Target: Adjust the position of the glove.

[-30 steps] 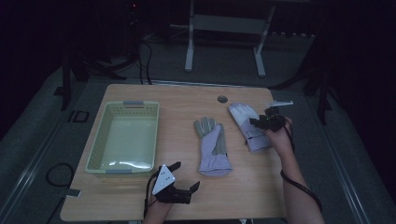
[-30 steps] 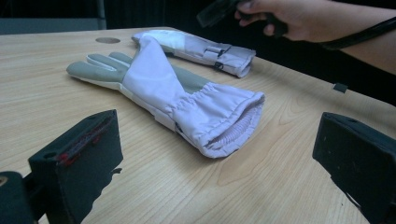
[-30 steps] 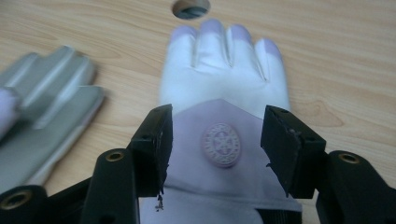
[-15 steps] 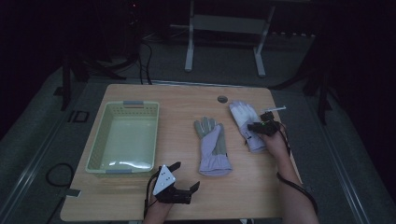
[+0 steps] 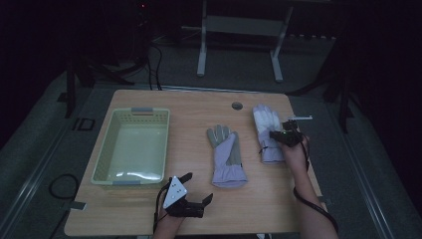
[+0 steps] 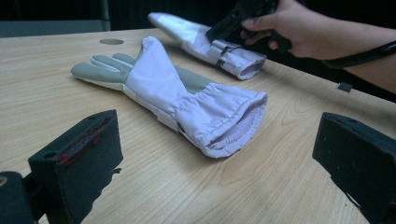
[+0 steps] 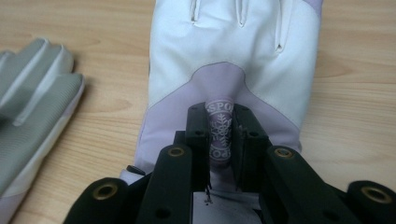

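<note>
Glove on our right lies flat near the table's right edge, back up. Our right gripper has just been closing and pinches a fold of its lilac patch, where a snowflake badge reads "SPO". Our left gripper rests with jaws apart near the table's front edge, near the second glove.

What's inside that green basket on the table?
Nothing: the basket shows only its bare pale floor. Both gloves lie outside on the table. Nothing covers its inside.
</note>
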A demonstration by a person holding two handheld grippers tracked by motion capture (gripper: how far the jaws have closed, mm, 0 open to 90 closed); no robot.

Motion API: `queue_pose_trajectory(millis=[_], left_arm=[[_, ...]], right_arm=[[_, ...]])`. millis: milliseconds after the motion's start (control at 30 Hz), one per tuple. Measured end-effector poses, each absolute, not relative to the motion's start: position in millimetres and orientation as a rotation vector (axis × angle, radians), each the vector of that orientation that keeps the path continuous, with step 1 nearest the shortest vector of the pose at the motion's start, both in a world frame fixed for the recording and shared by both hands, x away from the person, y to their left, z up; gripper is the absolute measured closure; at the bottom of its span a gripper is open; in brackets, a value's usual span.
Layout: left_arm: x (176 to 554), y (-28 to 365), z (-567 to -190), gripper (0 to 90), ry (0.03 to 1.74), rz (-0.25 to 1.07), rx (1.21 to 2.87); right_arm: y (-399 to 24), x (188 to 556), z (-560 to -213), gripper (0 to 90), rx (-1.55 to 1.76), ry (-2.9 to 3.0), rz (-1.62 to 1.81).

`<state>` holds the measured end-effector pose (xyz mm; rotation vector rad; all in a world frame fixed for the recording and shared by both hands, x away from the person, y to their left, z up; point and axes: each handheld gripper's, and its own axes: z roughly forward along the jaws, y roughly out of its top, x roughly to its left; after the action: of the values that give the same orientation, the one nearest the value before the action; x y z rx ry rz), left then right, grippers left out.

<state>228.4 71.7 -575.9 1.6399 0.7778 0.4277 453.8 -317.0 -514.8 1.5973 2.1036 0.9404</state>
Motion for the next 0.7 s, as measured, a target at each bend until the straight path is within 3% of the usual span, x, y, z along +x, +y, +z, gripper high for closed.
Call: queue_pose_trajectory(millis=[467,700], left_arm=[[229.9,68.3,-575.3,1.5,0.778,0.419,1.67],[231.6,69.6,-575.3,1.5,0.786,0.399,1.668]], right_arm=[[-331.8,374.6,-451.4,79.8,1.573,1.986,1.088],[-332.5,334.4,-453.1,79.7,1.602,1.959,1.042]])
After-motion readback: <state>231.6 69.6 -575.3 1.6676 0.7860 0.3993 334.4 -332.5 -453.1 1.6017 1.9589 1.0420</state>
